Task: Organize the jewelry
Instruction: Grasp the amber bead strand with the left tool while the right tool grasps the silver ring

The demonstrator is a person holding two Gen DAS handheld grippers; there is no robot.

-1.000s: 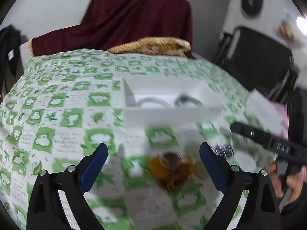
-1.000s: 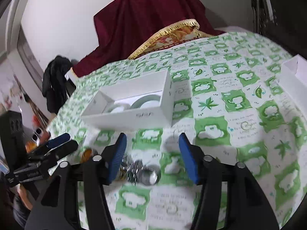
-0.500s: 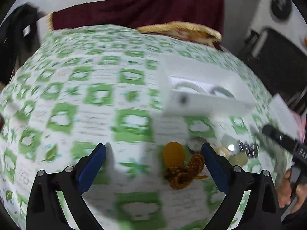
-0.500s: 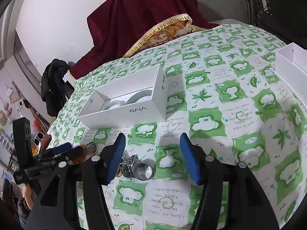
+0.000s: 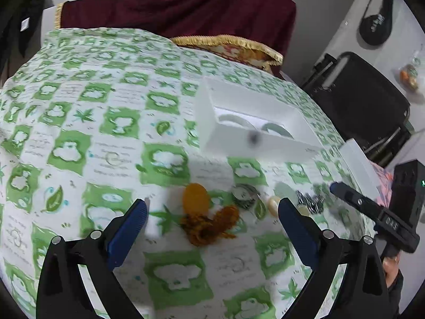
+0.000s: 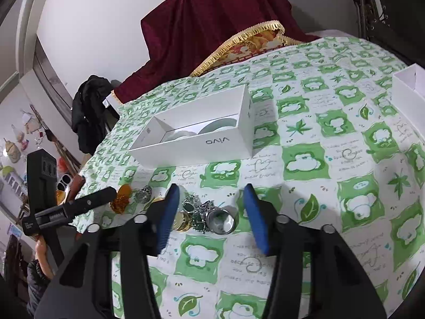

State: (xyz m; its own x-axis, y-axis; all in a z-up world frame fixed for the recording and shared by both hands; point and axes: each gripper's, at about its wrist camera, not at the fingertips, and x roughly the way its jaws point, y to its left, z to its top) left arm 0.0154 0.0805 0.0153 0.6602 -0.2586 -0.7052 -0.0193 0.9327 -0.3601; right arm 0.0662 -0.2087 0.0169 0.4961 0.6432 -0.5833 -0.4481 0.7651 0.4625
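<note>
An amber pendant (image 5: 195, 199) with an orange tassel (image 5: 212, 224) lies on the green-and-white cloth, between the wide-apart fingers of my open left gripper (image 5: 212, 222), which touches nothing. A silver ring (image 5: 244, 195) lies just right of the pendant. My right gripper (image 6: 211, 212) hovers over a cluster of rings: a wide silver ring (image 6: 221, 220), green-stone rings (image 6: 199, 212) and a gold ring (image 6: 182, 222). Its jaws are closing with the cluster between them, and the pads do not press on it. The open white box (image 6: 202, 141) holds pale bangles (image 6: 183, 134).
A second white box (image 6: 409, 85) sits at the table's right edge. A dark red draped shape with gold fringe (image 5: 225, 45) rises behind the table. A black chair (image 5: 358, 101) stands off the far right side. A hand (image 6: 42, 250) holds the left gripper's handle.
The left gripper has shifted left and rolled, so the box sits farther right and the pendant lies between its fingers. The right gripper's jaws have narrowed around the rings.
</note>
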